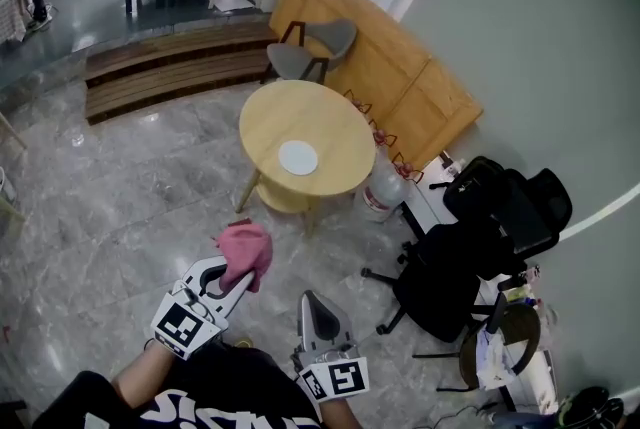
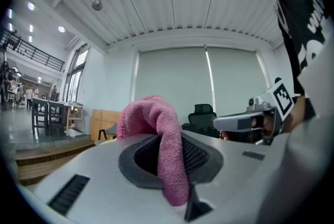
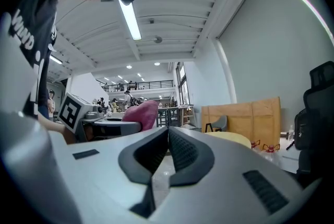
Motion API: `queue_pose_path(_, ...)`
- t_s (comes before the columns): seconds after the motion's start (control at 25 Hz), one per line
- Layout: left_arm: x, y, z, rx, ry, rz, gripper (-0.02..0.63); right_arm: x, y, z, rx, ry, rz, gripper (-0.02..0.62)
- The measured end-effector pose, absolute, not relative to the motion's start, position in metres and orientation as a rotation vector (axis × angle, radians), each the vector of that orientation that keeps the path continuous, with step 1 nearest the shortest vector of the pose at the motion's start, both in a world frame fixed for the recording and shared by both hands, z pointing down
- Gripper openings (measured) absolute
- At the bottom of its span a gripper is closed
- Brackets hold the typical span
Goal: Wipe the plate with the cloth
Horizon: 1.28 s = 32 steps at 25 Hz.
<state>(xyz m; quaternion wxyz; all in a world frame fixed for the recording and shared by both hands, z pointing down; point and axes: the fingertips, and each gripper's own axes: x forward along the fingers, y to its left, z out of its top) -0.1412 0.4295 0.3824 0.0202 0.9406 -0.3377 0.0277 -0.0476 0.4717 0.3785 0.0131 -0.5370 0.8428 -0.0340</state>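
Person stands on the grey stone floor, well apart from the round wooden tabletop [image 1: 300,112]. Approach stage, by my reading; no wiping begun.

- White plate [image 1: 298,157] sits on the tabletop toward its near edge, nothing else on that surface.
- Left tool [image 1: 235,272] pinches the pink cloth [image 1: 247,250]; a fold runs down between the pads, and the rest bunches out past the tips.
- Right tool [image 3: 167,150] is pressed together on nothing, level beside the left.

To do this well: hold the pinch firm on the way over (most of the cloth hangs loose ahead). Lay the bunched part flat on the plate. A light plate would likely skate, so the right tool could steady its rim.
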Motion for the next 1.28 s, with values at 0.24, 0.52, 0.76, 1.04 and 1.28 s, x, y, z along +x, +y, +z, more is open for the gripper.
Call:
queue_pose_path(0.24, -0.132, 0.419, 0.382, 2.885, -1.092, 0.062, 0.066, -0.029, 0.466, 0.385, -1.670, 2.636, -0.116, 0.021)
queue_pose_path(0.52, -0.124, 0.398, 0.388, 2.880, -1.098, 0.070, 0.066, -0.022, 0.446, 0.392, -1.648, 2.659, -0.126, 0.021)
queue_pose_path(0.76, -0.116, 0.359, 0.390, 2.888, -1.082, 0.041, 0.066, -0.013, 0.412, 0.394, -1.661, 2.654, -0.113, 0.021)
queue_pose_path(1.04, -0.108, 0.285, 0.390, 2.906, -1.047, 0.022, 0.065, 0.001, 0.344, 0.403, -1.717, 2.623, -0.119, 0.021)
queue_pose_path(1.28, -0.105, 0.216, 0.395, 2.903, -1.019, 0.062, 0.066, 0.000, 0.278, 0.401, -1.744, 2.593, -0.138, 0.021)
